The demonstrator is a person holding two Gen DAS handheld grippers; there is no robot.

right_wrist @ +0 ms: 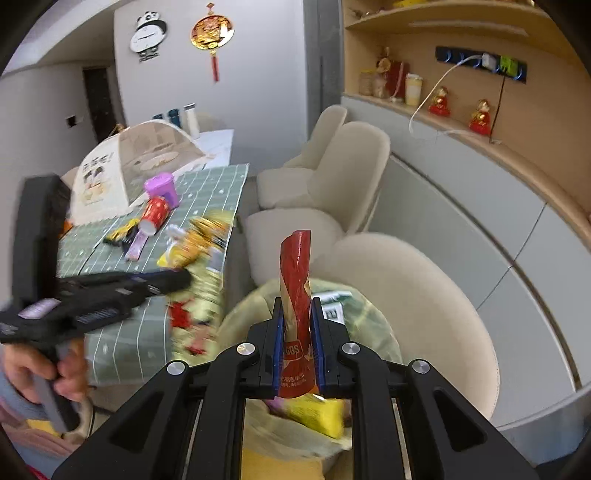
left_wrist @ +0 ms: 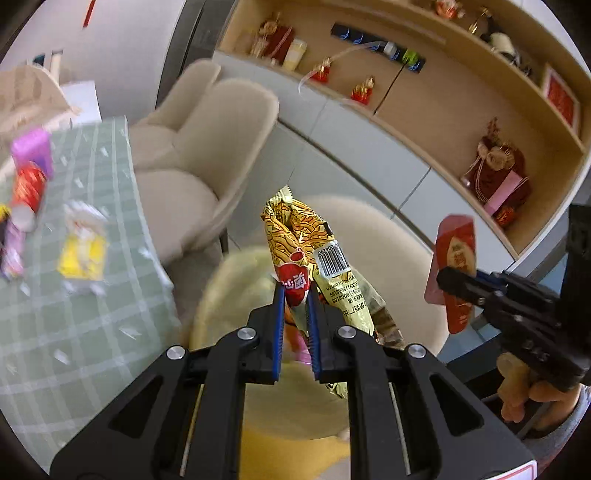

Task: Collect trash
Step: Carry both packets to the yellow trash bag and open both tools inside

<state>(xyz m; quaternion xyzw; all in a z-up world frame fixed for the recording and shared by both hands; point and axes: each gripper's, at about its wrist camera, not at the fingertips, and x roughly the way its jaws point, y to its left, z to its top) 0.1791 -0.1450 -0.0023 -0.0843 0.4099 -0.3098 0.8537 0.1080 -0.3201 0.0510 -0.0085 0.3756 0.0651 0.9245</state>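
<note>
Wrappers were pinched in both your tongs: the gold wrapper (left_wrist: 295, 236) stood up between the nearly closed left gripper (left_wrist: 296, 295), the red wrapper (right_wrist: 296, 280) in the right gripper (right_wrist: 297, 314), both above the yellow-lined bin (right_wrist: 365, 325).

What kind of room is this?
Probably a home dining room: a table with a green checked cloth, soft beige chairs beside it, and a panda wall clock above.

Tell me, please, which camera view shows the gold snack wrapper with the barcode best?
The left wrist view: the gold snack wrapper is sharp there, pinched in the left gripper, barcode readable. The right wrist view shows it only as a gold blur beside the table.
</note>
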